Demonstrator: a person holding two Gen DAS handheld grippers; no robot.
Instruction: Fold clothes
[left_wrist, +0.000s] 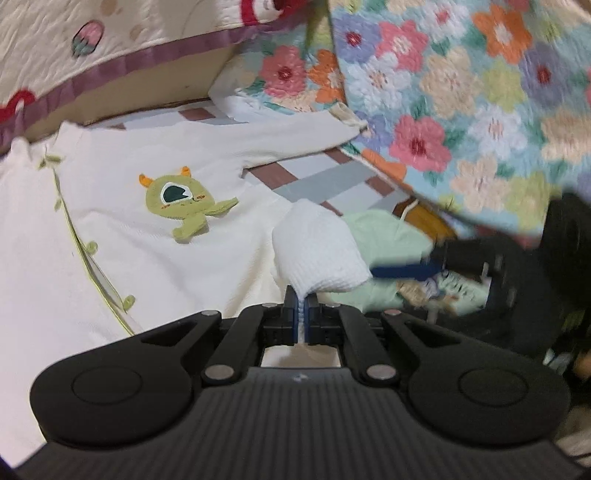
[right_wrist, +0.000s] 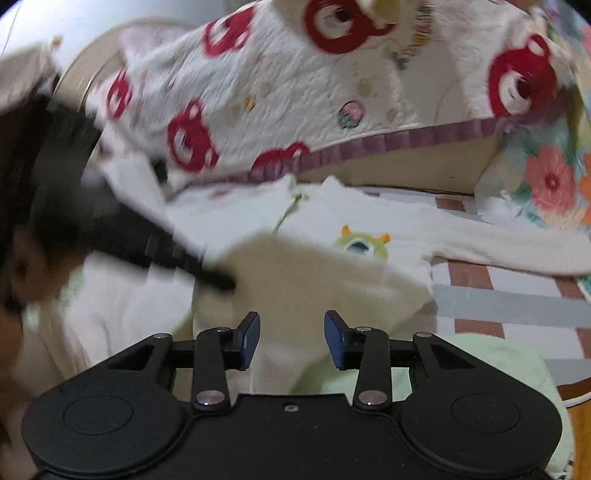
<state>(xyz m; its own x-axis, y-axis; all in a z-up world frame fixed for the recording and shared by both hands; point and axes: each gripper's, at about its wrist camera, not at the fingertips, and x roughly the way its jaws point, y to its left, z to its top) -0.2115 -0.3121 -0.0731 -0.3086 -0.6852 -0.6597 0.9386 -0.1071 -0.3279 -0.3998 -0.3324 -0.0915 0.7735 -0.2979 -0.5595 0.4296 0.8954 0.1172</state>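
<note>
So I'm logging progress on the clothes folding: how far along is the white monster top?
Early. The white top lies spread on the checked sheet, one sleeve outstretched. In hand: the left gripper pinches a corner of the white fabric and lifts it over, and the right gripper is open above that fold. Left: sleeves, final folds, and the pale green garment.

Ribbed cream cloth top (left_wrist: 155, 236); quilted blanket (left_wrist: 480, 92)

I read both wrist views low and close over the bed. The left looks along its fingers toward the flowered blanket (left_wrist: 480, 92); the right faces the bear quilt (right_wrist: 295, 92). Both share the cream top (left_wrist: 129, 221) (right_wrist: 369, 229).
</note>
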